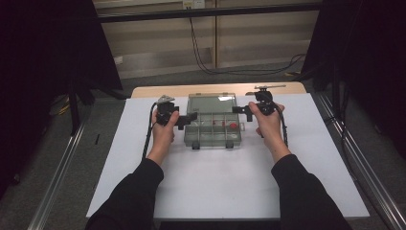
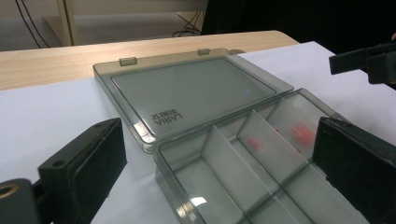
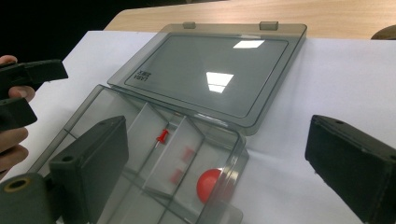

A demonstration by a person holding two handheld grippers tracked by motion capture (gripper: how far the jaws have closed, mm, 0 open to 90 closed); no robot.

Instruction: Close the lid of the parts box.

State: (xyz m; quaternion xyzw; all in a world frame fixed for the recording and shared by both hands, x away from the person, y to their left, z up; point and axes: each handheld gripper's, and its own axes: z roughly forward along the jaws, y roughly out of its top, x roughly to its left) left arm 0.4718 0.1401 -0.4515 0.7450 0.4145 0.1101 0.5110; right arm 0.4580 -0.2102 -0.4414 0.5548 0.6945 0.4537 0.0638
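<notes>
Near the table's far edge the clear plastic box (image 1: 211,127) lies with its lid (image 1: 211,102) flat open, the left gripper (image 1: 184,120) and right gripper (image 1: 241,111) both released, flanking its ends, seemingly to steady it.

In the left gripper view the organizer box (image 2: 243,168) runs off the bottom edge, and its red pieces (image 2: 301,133) blur behind the tinted dividers. In the high view they are too small, perhaps pins.
</notes>
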